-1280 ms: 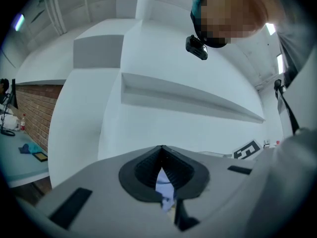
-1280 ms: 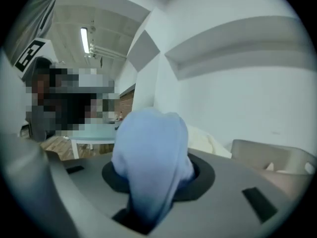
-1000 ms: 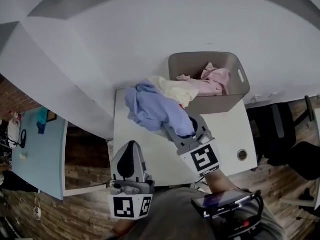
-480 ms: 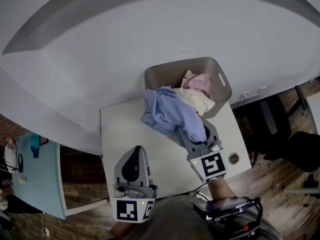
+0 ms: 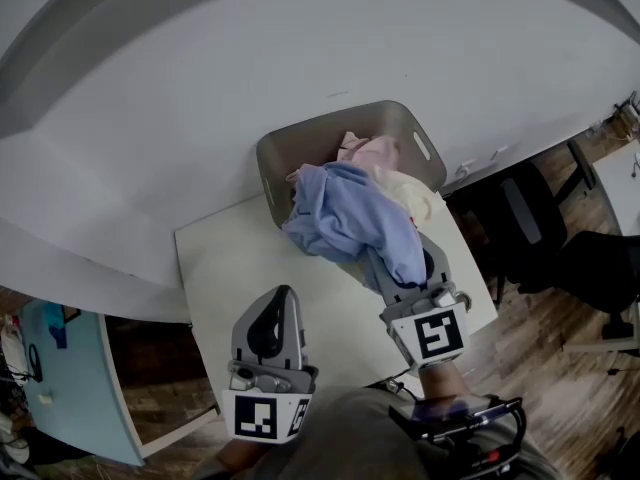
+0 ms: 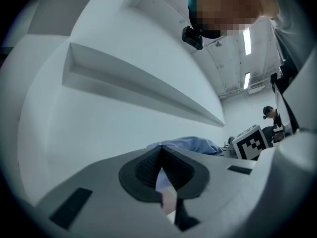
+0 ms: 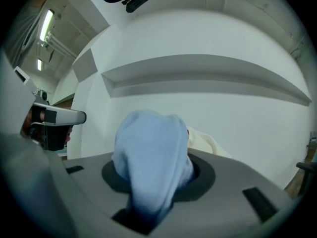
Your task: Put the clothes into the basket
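**Right gripper.** Your right gripper (image 5: 408,273) is clamped on the blue garment (image 5: 350,218). The right gripper view shows the cloth bunched between the jaws, filling the gap and spilling out over the pads. The jaws stand partly apart, held there by the thickness of the fabric.

**Blue garment.** The garment hangs from the jaws in a loose bundle. Its far part is over the basket (image 5: 272,173), and its near part is over the white table (image 5: 225,268). The basket's near rim lies under the bundle.

**Left gripper.** Your left gripper (image 5: 275,310) is closed with nothing in it. In the left gripper view the pad tips meet. It is over the near part of the table, well apart from the basket.

**Surroundings.**
- A cream garment (image 5: 412,200) lies just beside the blue one, at the basket's near right rim. You cannot tell whether the jaws have caught it too.
- A pink garment (image 5: 372,154) lies inside the basket.
- The basket stands at the far edge of the table, against the white wall (image 5: 330,38).
- A dark chair (image 5: 540,233) stands to the right of the table.
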Motion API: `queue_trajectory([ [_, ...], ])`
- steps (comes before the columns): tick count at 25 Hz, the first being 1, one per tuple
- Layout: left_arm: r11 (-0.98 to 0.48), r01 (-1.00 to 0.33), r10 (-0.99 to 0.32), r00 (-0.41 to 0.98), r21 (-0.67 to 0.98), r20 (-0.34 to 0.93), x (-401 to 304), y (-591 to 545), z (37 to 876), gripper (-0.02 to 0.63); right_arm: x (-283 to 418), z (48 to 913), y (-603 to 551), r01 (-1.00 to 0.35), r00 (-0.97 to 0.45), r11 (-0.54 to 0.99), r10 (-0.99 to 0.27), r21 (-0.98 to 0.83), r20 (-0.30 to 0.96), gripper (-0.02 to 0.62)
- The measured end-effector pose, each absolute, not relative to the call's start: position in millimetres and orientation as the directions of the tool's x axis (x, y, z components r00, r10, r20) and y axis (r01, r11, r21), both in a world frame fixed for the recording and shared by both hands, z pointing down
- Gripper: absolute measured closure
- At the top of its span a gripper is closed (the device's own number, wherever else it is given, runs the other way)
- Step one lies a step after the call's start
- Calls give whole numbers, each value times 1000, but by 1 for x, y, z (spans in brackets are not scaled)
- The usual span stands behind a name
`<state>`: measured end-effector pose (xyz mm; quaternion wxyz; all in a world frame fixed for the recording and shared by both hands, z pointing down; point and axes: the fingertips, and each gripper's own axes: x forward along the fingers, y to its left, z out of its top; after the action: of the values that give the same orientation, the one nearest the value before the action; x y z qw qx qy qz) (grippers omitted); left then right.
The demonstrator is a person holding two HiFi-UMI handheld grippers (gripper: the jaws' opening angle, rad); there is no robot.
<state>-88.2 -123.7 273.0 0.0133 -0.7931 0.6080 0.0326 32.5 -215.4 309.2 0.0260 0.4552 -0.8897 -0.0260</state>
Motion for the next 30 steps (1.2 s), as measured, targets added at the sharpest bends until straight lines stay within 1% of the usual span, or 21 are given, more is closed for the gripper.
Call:
queue_trajectory([
  [6, -235, -971, -971, 234, 29, -44, -110, -139, 281, 598, 23, 326, -249, -833, -549, 553, -833, 40, 73, 419],
  [7, -228, -973, -973, 227, 36, -36, -115, -142, 284, 598, 18, 331, -257, -830, -552, 556, -830, 36, 82, 402],
  [10, -221, -973, -975, 220, 60, -18, -125, -156, 294, 598, 2, 346, -280, -820, -562, 572, -816, 39, 135, 304],
  [11, -220, -973, -976, 219, 66, -15, -128, -161, 297, 598, -1, 351, -285, -821, -558, 570, -814, 39, 158, 284],
  [12, -218, -974, -976, 217, 69, -12, -131, -165, 300, 598, -3, 355, -289, -823, -552, 566, -815, 39, 177, 276],
  [15, -211, -974, -977, 213, 87, 8, -139, -172, 310, 598, -5, 352, -299, -829, -542, 555, -828, 69, 146, 256],
  [18, -211, -971, -977, 214, 110, 14, -142, -177, 316, 598, -4, 347, -304, -830, -524, 544, -836, 123, 165, 222],
  [23, -228, -966, -973, 231, 123, 8, -139, -182, 320, 598, 0, 346, -303, -825, -524, 548, -834, 139, 174, 207],
  [26, -239, -963, -970, 242, 128, 9, -135, -185, 320, 597, 3, 340, -301, -826, -530, 544, -839, 144, 126, 206],
  [30, -262, -957, -964, 265, 123, 13, -125, -179, 317, 598, 15, 329, -290, -835, -521, 530, -848, 151, 98, 206],
])
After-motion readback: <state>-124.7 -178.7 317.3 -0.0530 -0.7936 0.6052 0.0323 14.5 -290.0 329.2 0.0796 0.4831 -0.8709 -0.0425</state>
